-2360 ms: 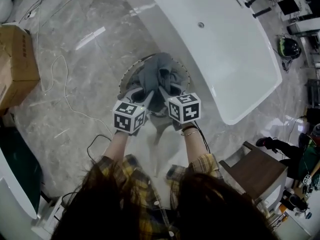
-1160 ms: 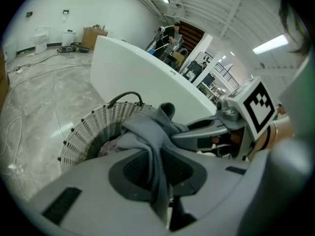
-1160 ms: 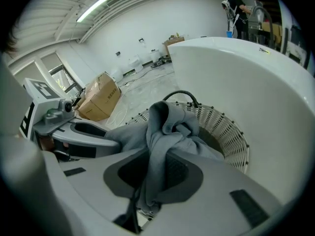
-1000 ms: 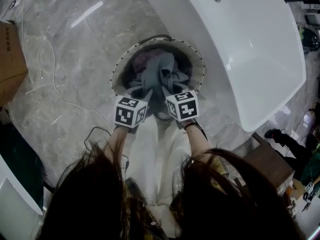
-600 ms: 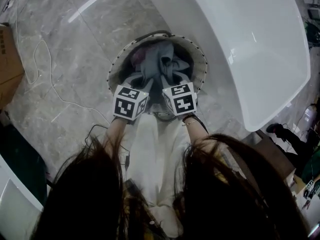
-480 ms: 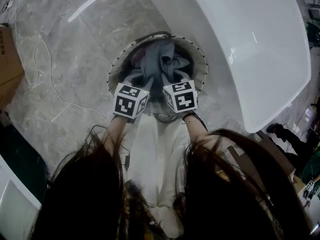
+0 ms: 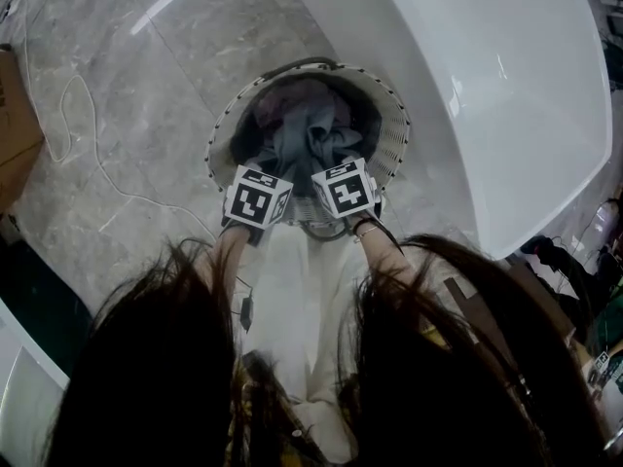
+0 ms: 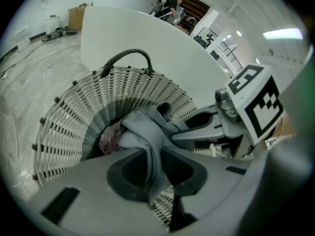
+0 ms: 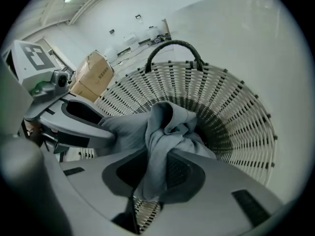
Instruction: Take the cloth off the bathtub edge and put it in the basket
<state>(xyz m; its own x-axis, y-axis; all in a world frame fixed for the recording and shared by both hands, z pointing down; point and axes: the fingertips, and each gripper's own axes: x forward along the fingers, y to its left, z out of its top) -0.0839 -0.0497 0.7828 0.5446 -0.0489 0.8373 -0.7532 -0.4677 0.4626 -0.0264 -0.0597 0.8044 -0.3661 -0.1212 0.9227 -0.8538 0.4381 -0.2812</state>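
A grey cloth [image 7: 310, 134] hangs bunched inside the white wicker basket [image 7: 226, 125], on the floor beside the white bathtub [image 7: 506, 95]. Both grippers reach down over the basket's near rim. My left gripper [image 8: 155, 173] is shut on a fold of the cloth [image 8: 142, 132], which runs up between its pads. My right gripper [image 9: 155, 176] also has the cloth [image 9: 167, 127] between its jaws. Those jaws have just been opening a little, and the fabric still fills the gap. In the head view the left gripper [image 7: 277, 168] and right gripper [image 7: 336, 163] sit side by side.
Something pink [image 8: 109, 136] lies in the basket under the cloth. The basket's dark handle [image 9: 172, 45] arches at its far side. A cardboard box [image 7: 15, 115] and a white cable [image 7: 88, 173] are on the marble floor to the left.
Both grippers have sunk with the cloth, which now sits lower inside the basket. The head camera has shifted slightly.
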